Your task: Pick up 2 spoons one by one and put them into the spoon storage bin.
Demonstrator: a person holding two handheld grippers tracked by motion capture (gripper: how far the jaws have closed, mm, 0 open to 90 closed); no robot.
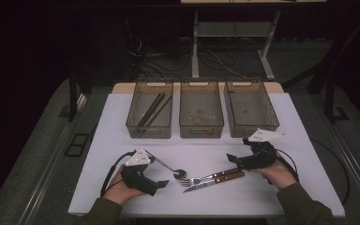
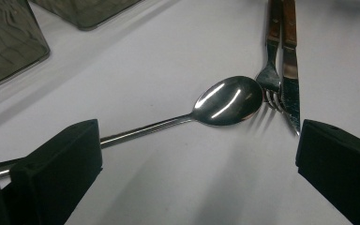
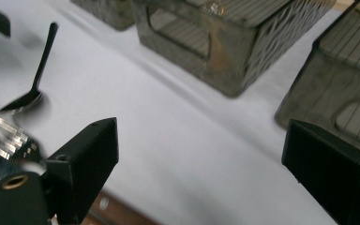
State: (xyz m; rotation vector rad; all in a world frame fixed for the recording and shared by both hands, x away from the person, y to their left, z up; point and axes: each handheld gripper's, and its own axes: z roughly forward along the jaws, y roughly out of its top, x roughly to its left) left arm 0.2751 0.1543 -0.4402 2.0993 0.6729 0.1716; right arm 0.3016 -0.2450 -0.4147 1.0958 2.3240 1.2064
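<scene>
1. High view: the spoon (image 1: 171,169), fork (image 1: 206,178) and knife (image 1: 213,182) lie together at the near middle of the table (image 1: 122,112). The spoon's bowl is just beside the fork tines, its handle running back toward the left gripper (image 1: 161,183). The right gripper (image 1: 232,159) sits at the wooden handle ends of the fork and knife. Beyond stand three bins (image 1: 201,115): the left one holds dark chopsticks (image 1: 152,110), and the middle one holds small brownish bits I cannot identify.

2. Left gripper view: jaws stand wide apart, gripping nothing. The spoon (image 2: 227,101) lies between them, its thin handle passing behind the left jaw. It is stiff, light, polished steel, so probably slippery; the handle, lying nearly flat on the table, looks the better place to pinch than the rounded bowl. The far ends of the fork (image 2: 269,79) and knife (image 2: 290,70) are cut off at the top edge.

3. Right gripper view: jaws open, with only bare table between them. The wooden handles should grip better than the steel. The fork (image 3: 4,136) tines are blurred at the left edge, the spoon (image 3: 33,89) lies beyond, and the bin (image 3: 234,42) contents are unclear.
</scene>
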